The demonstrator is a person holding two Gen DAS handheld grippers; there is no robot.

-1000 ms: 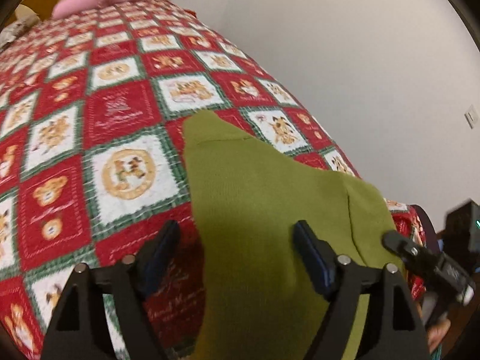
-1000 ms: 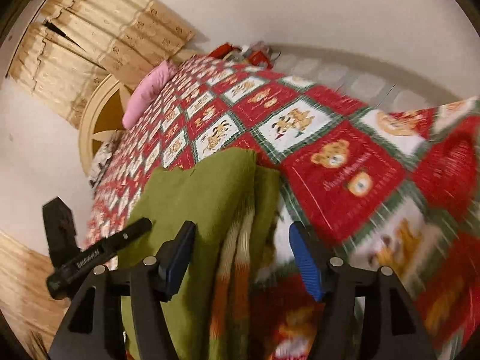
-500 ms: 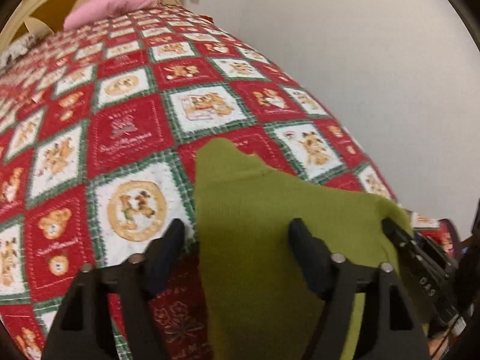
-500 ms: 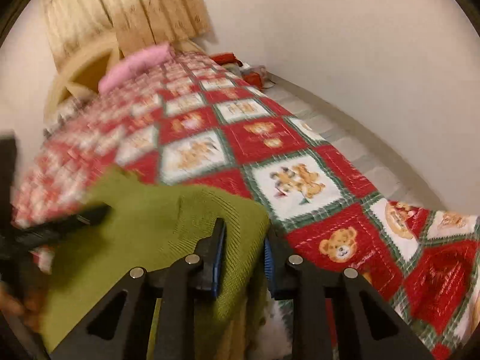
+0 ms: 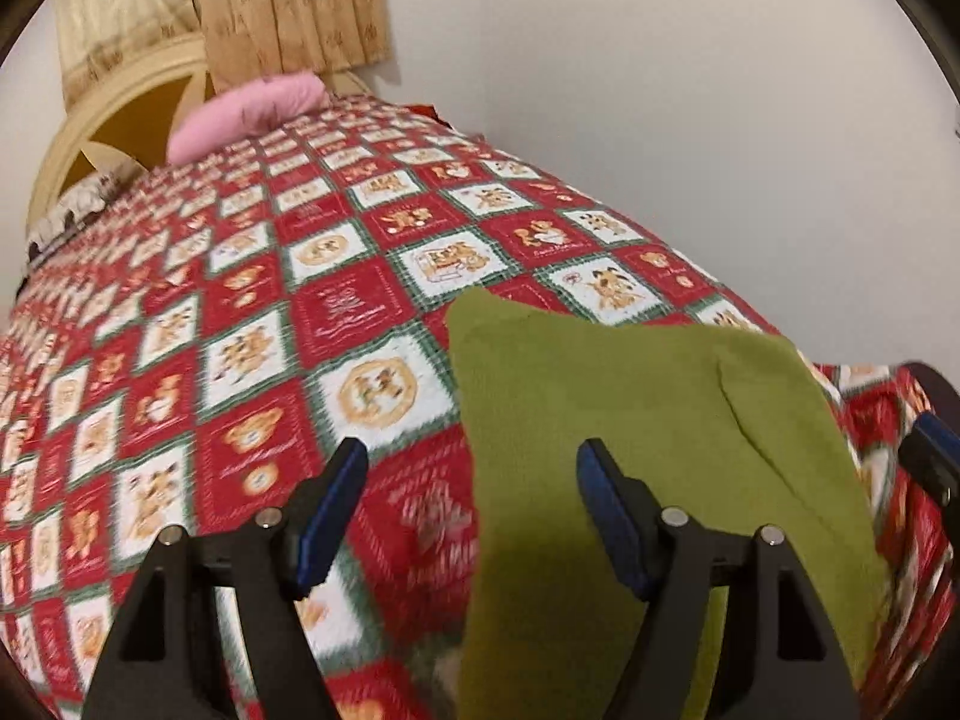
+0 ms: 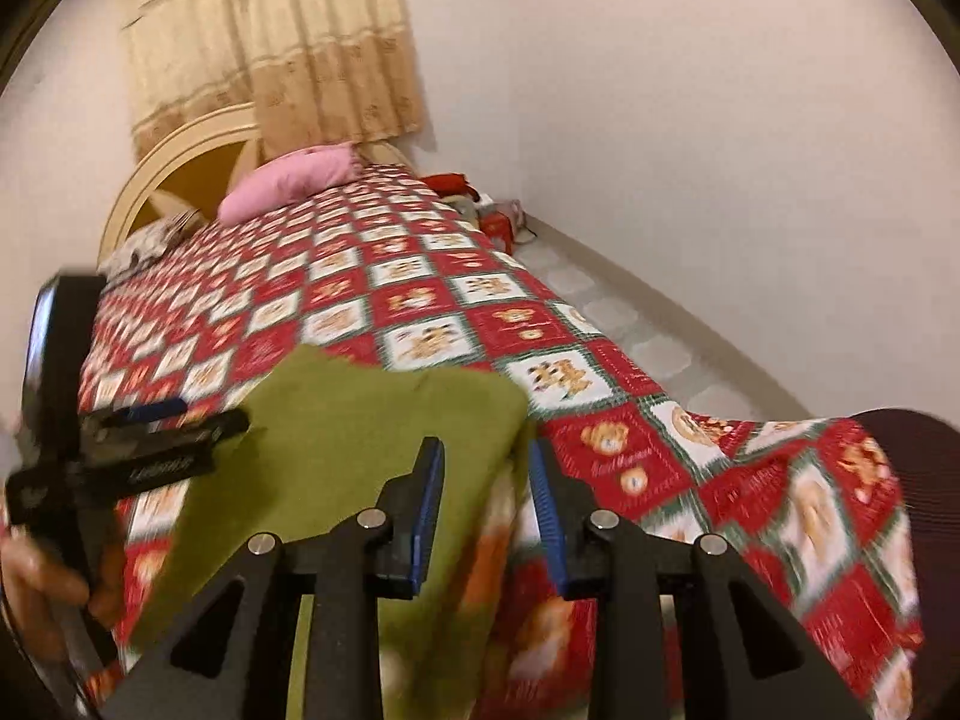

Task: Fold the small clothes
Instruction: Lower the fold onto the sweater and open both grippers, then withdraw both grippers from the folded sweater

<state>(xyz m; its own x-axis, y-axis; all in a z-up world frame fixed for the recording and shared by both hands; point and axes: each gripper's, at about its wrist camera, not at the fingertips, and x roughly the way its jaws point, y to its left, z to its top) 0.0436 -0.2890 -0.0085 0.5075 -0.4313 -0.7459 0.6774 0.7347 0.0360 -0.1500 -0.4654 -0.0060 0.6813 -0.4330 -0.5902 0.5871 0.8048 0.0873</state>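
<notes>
A small olive-green garment [image 5: 606, 414] lies folded on the red, white and green teddy-bear quilt [image 5: 240, 324], near the foot of the bed. My left gripper [image 5: 471, 486] is open above the garment's left edge, its right finger over the cloth. In the right wrist view the same garment [image 6: 360, 420] shows, with my right gripper [image 6: 487, 483] open over its right edge, holding nothing. The left gripper [image 6: 156, 438] also shows there at the left, held by a hand.
A pink pillow [image 5: 252, 114] and a cream headboard [image 5: 114, 114] stand at the far end, under a beige curtain [image 6: 276, 36]. A white wall [image 5: 720, 120] runs along the right. Red items [image 6: 492, 210] lie on the tiled floor beside the bed.
My right gripper, nearly shut at the garment's right edge half a second ago, has opened part way. Both grippers have tilted up and drawn back a little. The garment lies still.
</notes>
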